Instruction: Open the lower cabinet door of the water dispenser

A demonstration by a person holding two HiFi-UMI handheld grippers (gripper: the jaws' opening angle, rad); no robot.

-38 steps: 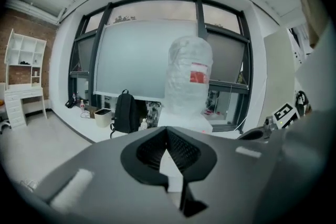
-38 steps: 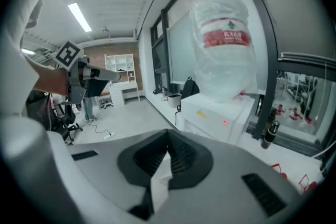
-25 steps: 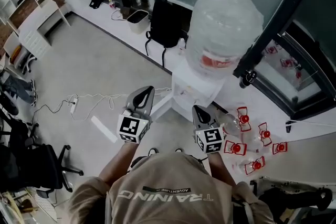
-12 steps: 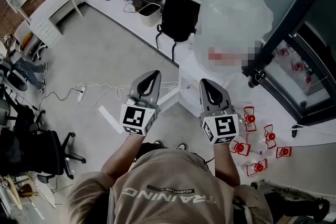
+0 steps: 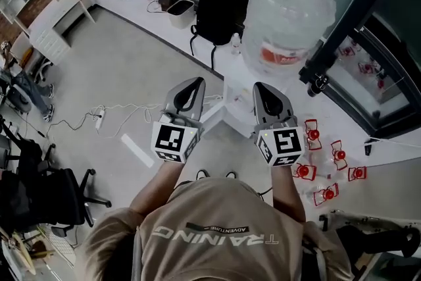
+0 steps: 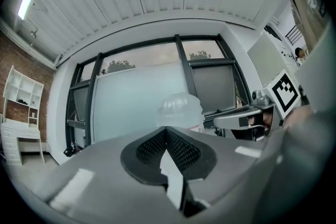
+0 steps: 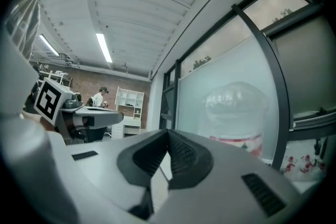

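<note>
1. Water dispenser, white boxy plastic body (image 5: 238, 92), stands against the glass wall right ahead of me, just past both gripper tips in the head view.
2. Large clear plastic water jug with a red-and-white label (image 5: 289, 13) sits on top of it. The jug (image 6: 180, 110) also shows in the left gripper view, and again (image 7: 236, 107) in the right gripper view.
3. Lower cabinet door: a flat white panel (image 5: 220, 114) angles out from the dispenser's base, between my two grippers. I can't tell for sure that it's the door.
4. Left gripper (image 5: 195, 83): its own view shows the left gripper (image 6: 167, 132) with jaws pressed together, nothing between them, held level.
5. Right gripper (image 5: 264, 89): jaws also closed and empty in its own view (image 7: 168, 136), level, beside the left one.
6. Floor clutter: a black fabric backpack (image 5: 214, 13) and a white waste bin (image 5: 181, 12) left of the dispenser, small red-and-clear items (image 5: 316, 168) on the right, and a white power strip (image 5: 100, 119) with cable well off to the left.
</note>
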